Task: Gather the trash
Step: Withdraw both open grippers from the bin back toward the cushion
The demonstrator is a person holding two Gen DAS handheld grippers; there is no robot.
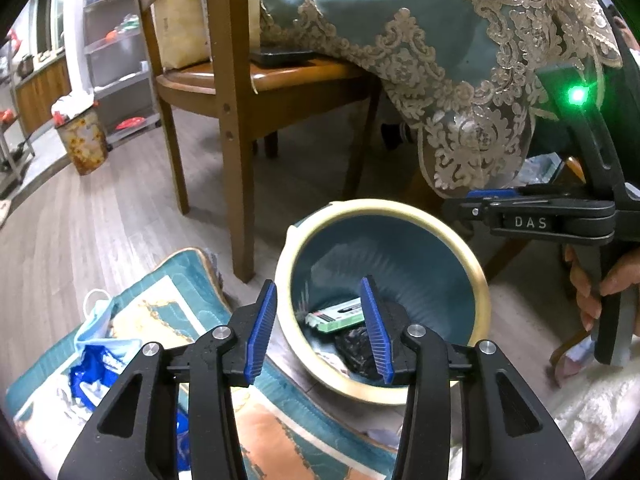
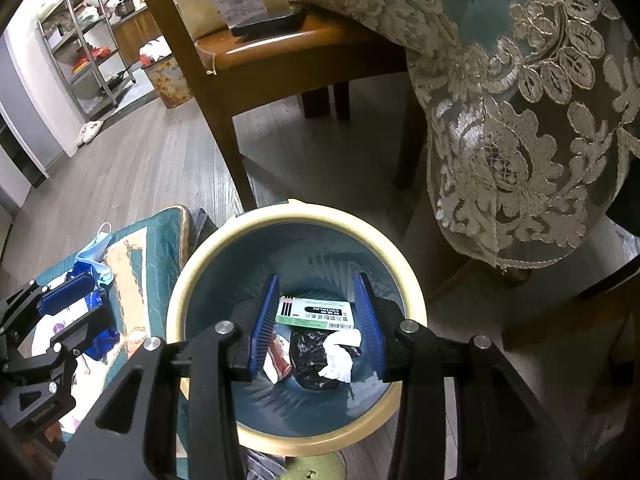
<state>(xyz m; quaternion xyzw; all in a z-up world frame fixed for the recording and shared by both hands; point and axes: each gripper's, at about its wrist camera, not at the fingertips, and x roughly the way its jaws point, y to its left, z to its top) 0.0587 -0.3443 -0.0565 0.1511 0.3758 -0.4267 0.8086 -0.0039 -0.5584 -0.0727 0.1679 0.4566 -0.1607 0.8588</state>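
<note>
Both grippers read empty to me: my right gripper (image 2: 318,322) hangs directly over the round teal wastebasket with the cream rim (image 2: 224,236), jaws spread with nothing between them, and my left gripper (image 1: 320,326) sits beside the rim, equally spread and empty. Below the right fingers, at the basket bottom, lie a green-and-white medicine box (image 2: 316,312), a crumpled white tissue (image 2: 338,354) and a wad of black plastic film (image 2: 308,356). To the left of both grippers, on the teal-and-orange quilted mat (image 1: 168,312), a pale blue face mask (image 1: 98,320) and a blue wrapper (image 1: 86,376) are not yet collected. I judge those come next. Risks: the mask's thin ear loops could slip from the pads, or the jaws could pinch the mat fabric along with it. Beyond the basket stand a brown wooden chair (image 1: 228,120) and a lace-edged teal tablecloth (image 1: 440,60).
</note>
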